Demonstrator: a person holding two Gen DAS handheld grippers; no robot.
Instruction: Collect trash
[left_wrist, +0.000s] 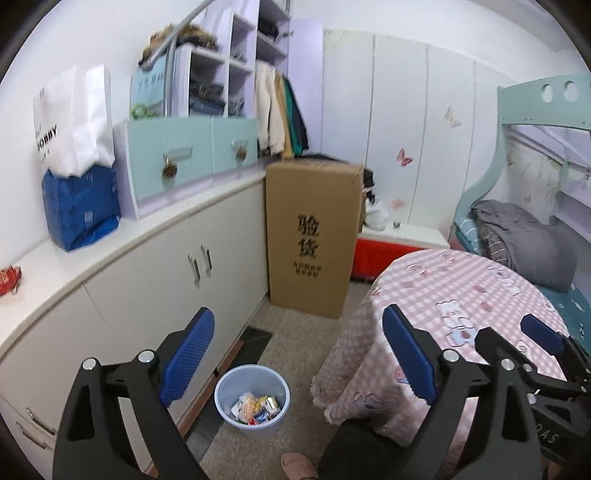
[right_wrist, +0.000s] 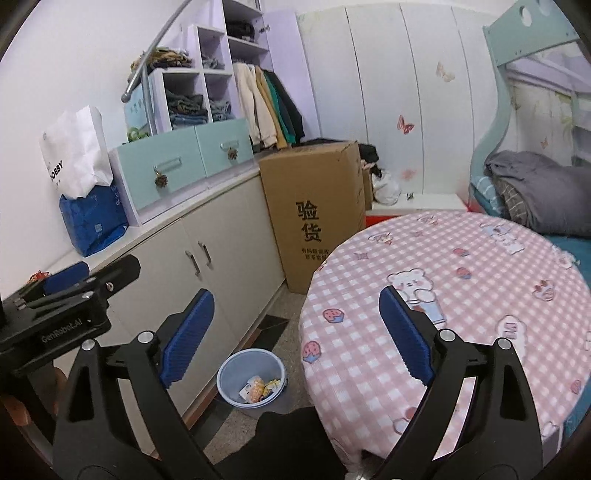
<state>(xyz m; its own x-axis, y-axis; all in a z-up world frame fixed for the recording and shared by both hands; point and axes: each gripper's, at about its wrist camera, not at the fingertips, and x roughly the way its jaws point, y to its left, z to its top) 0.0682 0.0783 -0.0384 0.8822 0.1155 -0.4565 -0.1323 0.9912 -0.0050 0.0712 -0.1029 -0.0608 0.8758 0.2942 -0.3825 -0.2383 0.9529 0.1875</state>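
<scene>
A light blue trash bin (left_wrist: 252, 397) stands on the floor between the cabinets and the round table; it also shows in the right wrist view (right_wrist: 252, 376). Several crumpled wrappers (left_wrist: 255, 406) lie inside it, seen too in the right wrist view (right_wrist: 260, 389). My left gripper (left_wrist: 297, 358) is open and empty, held above the bin. My right gripper (right_wrist: 295, 336) is open and empty, over the table's left edge. The right gripper shows at the right in the left wrist view (left_wrist: 532, 343); the left gripper shows at the left in the right wrist view (right_wrist: 70, 284).
The round table with a pink checked cloth (right_wrist: 461, 295) is at the right. White cabinets (left_wrist: 155, 288) run along the left. A tall cardboard box (left_wrist: 312, 236) stands behind the bin. A bed (right_wrist: 535, 192) is at the far right. A slippered foot (left_wrist: 299, 466) is near the bin.
</scene>
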